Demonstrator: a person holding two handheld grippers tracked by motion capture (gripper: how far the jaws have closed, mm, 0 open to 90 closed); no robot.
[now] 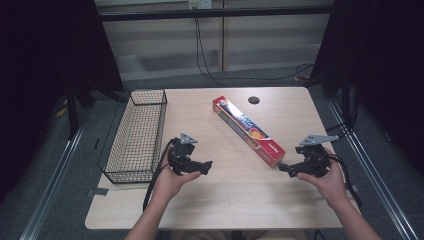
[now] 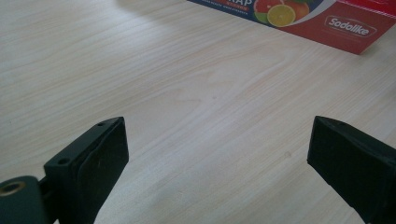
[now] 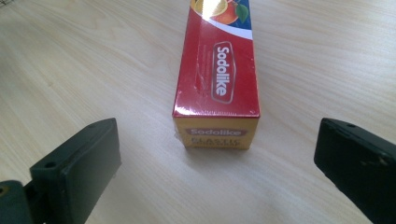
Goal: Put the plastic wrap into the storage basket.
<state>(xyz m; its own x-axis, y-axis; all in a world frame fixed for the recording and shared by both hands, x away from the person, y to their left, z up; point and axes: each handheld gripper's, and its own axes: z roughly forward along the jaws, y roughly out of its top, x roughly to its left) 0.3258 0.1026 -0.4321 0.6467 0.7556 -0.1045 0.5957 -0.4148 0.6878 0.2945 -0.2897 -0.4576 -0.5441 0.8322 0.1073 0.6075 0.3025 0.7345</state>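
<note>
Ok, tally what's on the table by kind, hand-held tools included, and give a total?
Red box: 1
Wire basket: 1
Tools: 2, left tool and right tool, both open, holding nothing
Total: 4

Surface: a pale wood-grain surface (image 1: 235, 200) with rounded corners and a small dark round cable hole (image 1: 254, 100) near its far edge.
Floor: grey carpet (image 1: 50, 200) around it, crossed by metal rails (image 1: 372, 165) on both sides.
Back wall: light panelled wall (image 1: 260, 45) with a white socket (image 1: 199, 4) at the top; black cables (image 1: 205, 55) hang from it and trail along the floor.
Sides: black curtains (image 1: 45, 50) left and right, very dark.
Frame: a dark horizontal bar (image 1: 215, 14) across the top.
Light: even, from above, soft shadows.
</note>
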